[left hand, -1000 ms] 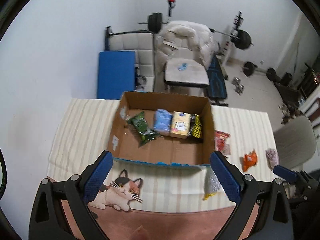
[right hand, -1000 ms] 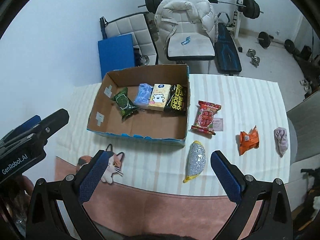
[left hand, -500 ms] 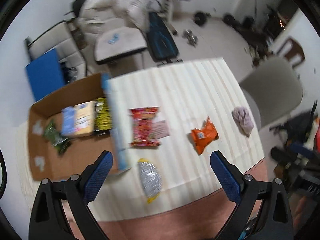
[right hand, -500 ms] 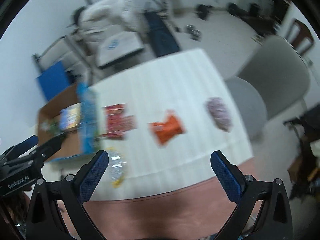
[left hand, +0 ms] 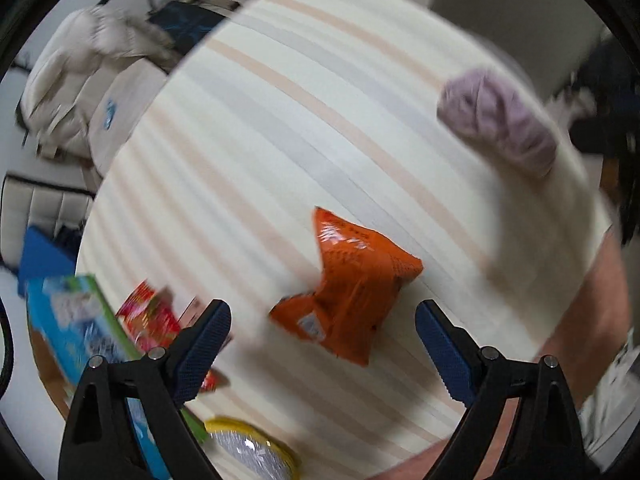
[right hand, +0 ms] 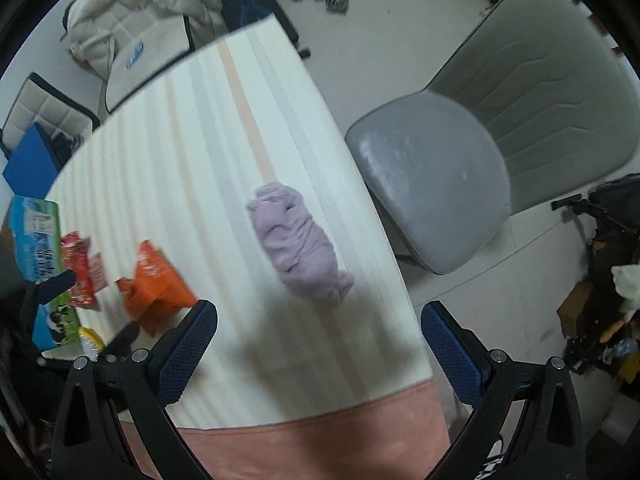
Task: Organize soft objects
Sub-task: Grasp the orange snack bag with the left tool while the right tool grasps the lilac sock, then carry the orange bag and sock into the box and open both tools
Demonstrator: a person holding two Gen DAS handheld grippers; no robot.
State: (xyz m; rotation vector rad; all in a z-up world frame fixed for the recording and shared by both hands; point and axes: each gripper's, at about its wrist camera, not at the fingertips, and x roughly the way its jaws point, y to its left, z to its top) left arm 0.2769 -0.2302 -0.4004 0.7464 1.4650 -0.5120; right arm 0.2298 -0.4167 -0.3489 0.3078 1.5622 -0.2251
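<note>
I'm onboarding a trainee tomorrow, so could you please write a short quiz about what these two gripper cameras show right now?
1. True or false: the left gripper is shut on the orange packet.
2. Which item lies ahead between the right gripper's fingers? A) red packet B) lilac cloth C) silver pouch
3. Fill in: the lilac cloth lies near the table edge beside the grey ____.

Key:
1. False; its jaws are wide open, the packet lying on the striped tablecloth.
2. B.
3. chair.
</note>
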